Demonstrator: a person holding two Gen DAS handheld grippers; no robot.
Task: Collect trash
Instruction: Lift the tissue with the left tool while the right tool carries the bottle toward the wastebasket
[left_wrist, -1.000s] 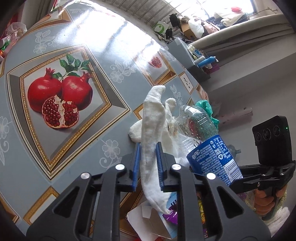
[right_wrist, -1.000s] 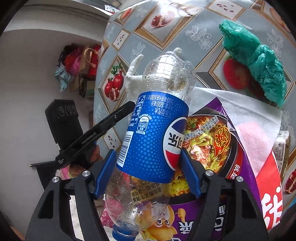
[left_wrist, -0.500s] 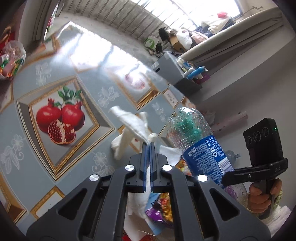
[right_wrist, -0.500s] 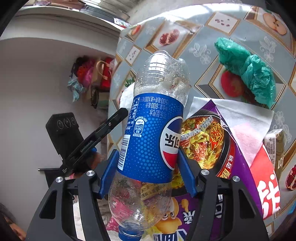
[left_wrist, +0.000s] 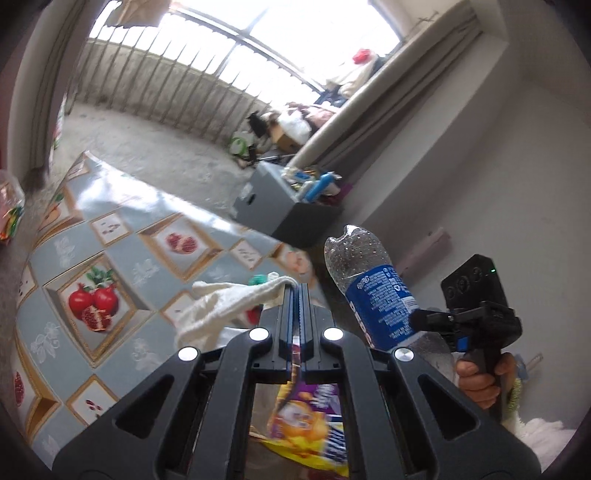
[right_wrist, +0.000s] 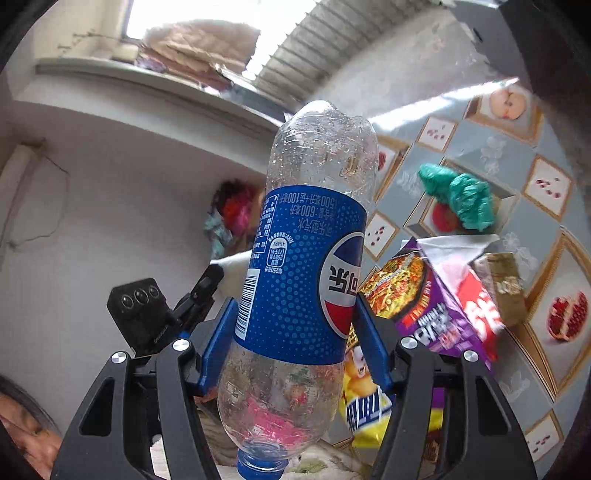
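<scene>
My left gripper (left_wrist: 295, 291) is shut on a crumpled white cloth (left_wrist: 229, 306), which hangs off its tips to the left, above the table. My right gripper (right_wrist: 293, 310) is shut on an empty Pepsi bottle (right_wrist: 303, 266) with a blue label, held cap down, both blue pads pressing on the label. In the left wrist view the bottle (left_wrist: 373, 295) and the right gripper (left_wrist: 424, 317) show at the right, with a hand (left_wrist: 476, 380) on the handle. The right wrist view shows the left gripper (right_wrist: 210, 277) behind the bottle.
A table with a fruit-patterned oilcloth (left_wrist: 110, 258) lies below. On it are a green plastic bag (right_wrist: 461, 195), a purple noodle packet (right_wrist: 424, 295) and a yellow snack wrapper (right_wrist: 365, 402). A grey box (left_wrist: 266, 199) of clutter stands on the floor beyond the table.
The left jaws closed on the white cloth and lifted it off the table. Both grippers rose and tilted up, so more of the room and window shows. The bottle stayed gripped.
</scene>
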